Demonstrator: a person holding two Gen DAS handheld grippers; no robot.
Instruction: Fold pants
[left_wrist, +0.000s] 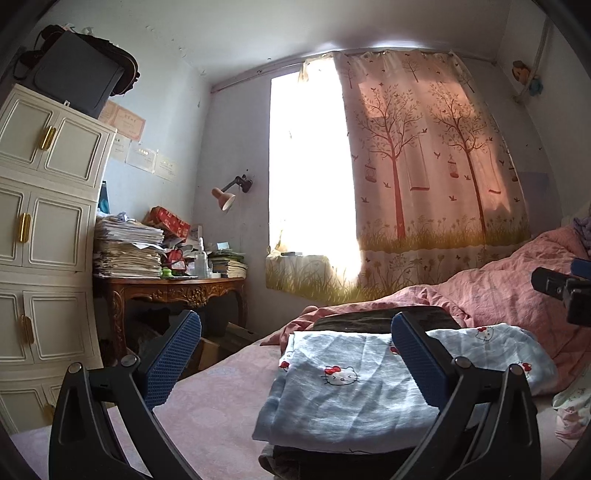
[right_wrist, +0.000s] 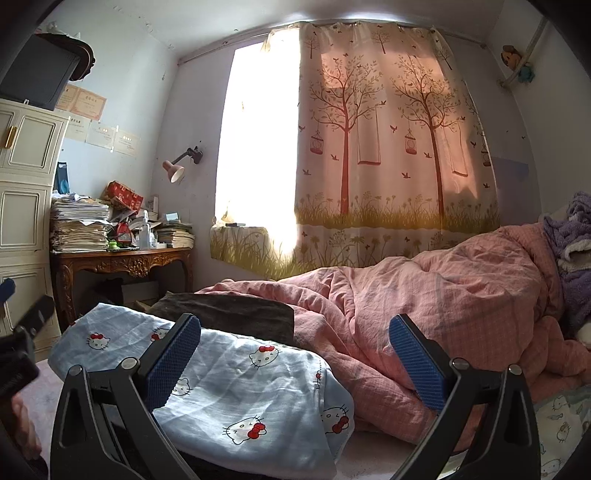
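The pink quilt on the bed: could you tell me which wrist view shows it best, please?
The right wrist view: the pink quilt fills its right half, folds plain. The left wrist view shows only a strip at its right edge, partly behind the right gripper.

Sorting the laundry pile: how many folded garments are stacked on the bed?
2 visible: light blue cat-print pants on top, a dark garment beneath and behind. More may be hidden underneath.

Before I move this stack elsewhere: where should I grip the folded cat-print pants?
Grip the folded cat-print pants at their thick near edge, coming in level from the front with the left gripper open. That edge shows stacked layers overhanging the dark garment beneath; the top is flat, with nothing to pinch.
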